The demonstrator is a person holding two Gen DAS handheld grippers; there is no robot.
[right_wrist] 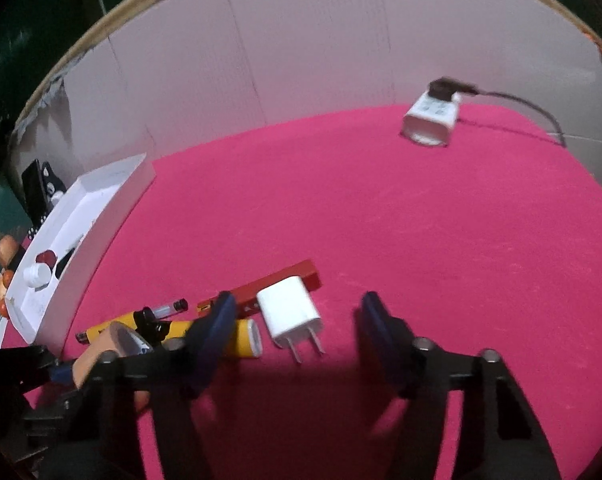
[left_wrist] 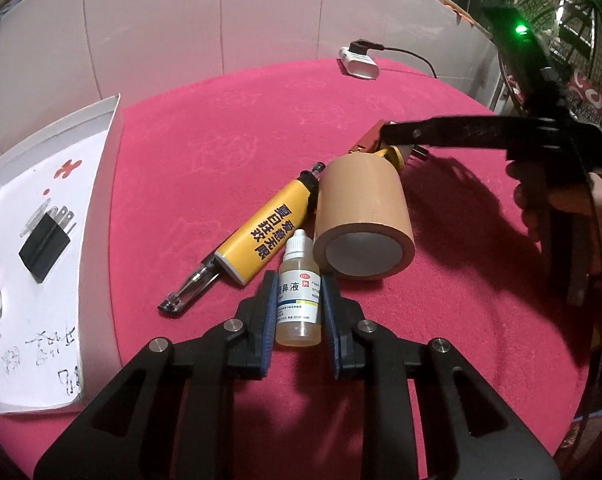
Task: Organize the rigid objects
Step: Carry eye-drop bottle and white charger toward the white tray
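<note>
Left gripper (left_wrist: 298,306) clamps its blue pads (left_wrist: 265,312) around the small dropper bottle (left_wrist: 298,300) lying on the red cloth (left_wrist: 221,128), tape roll (left_wrist: 363,220) just beyond; right gripper (right_wrist: 297,320) hangs spread wide over the white charger plug (right_wrist: 291,312), white tray (left_wrist: 45,264) far left

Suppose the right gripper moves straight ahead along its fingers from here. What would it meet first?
Probably the white two-prong charger, which lies just ahead between the fingers of the open right gripper, nearer the left finger. Beyond it lies only bare pink tabletop. Depth is hard to judge in this fisheye view.
</note>
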